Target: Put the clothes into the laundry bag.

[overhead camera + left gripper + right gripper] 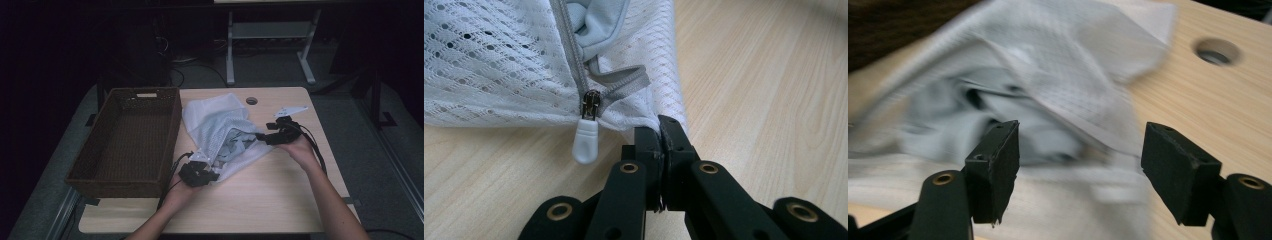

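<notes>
A white mesh laundry bag (220,132) lies at the centre of the high view on the pale wooden worktop (280,195), just right of a dark wicker basket (131,140) that stands in the left half of the frame. The left gripper (200,172), at the bag's lower corner, has its fingers (674,145) clenched on the hem of the mesh, just right of the zip slider with its white pull tab (585,141) in the left gripper view; the zip stands parted above the slider and grey clothing (599,20) shows inside. The right gripper (270,136) sits at the bag's right side, at the mouth, its fingers (993,160) spread apart and grasping nothing (the right gripper view is blurred, but the gap between them is plain, with mesh and grey cloth lying beyond). The step in hand looks like drawing the clothing out through the opening. To do it well, the left grip should keep the corner pinned flat so the bag cannot slide along the worktop, and the right fingers should go in low through the mouth and close on grey cloth alone, not on mesh. Catching both layers would drag the whole bag instead of emptying it.
</notes>
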`<state>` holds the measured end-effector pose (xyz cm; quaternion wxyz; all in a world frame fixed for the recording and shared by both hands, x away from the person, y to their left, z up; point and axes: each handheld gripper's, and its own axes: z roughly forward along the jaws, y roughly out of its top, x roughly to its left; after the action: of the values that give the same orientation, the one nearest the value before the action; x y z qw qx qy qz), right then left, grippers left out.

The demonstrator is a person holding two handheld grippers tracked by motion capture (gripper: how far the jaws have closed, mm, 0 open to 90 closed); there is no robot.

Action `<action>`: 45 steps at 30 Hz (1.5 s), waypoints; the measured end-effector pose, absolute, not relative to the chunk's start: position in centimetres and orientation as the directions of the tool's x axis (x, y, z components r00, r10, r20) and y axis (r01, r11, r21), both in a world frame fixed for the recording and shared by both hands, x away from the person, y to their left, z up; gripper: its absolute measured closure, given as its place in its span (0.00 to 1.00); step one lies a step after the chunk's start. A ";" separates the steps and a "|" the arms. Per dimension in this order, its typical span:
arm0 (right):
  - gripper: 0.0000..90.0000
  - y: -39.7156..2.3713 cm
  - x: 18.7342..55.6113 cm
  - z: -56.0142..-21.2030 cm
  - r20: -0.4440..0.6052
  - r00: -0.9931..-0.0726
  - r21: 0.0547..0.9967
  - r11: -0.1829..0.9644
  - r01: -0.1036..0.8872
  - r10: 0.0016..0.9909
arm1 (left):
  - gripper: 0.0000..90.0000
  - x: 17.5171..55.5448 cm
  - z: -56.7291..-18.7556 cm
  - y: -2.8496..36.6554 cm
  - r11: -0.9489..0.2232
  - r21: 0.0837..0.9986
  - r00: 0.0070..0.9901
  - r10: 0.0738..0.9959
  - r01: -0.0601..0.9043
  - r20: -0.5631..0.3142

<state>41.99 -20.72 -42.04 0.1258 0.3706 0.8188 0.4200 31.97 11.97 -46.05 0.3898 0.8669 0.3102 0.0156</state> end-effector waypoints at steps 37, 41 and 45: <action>0.98 -22.2 41.1 -44.7 0.049 -0.700 0.686 0.485 0.542 0.712 | 0.98 31.9 -45.7 12.3 -0.474 0.710 0.795 0.571 0.522 -0.203; 0.98 -22.3 39.4 -44.2 0.031 -0.709 0.671 0.511 0.537 0.704 | 0.98 31.9 -45.7 12.5 -0.471 0.710 0.792 0.576 0.524 -0.202; 0.98 -22.4 37.7 -43.9 0.017 -0.719 0.664 0.529 0.528 0.695 | 0.98 31.9 -45.6 12.5 -0.469 0.711 0.789 0.581 0.524 -0.197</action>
<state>37.71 -22.43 -43.92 0.1258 0.3534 0.8654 0.3322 31.92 12.47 -45.59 0.4015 0.8564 0.3226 0.0360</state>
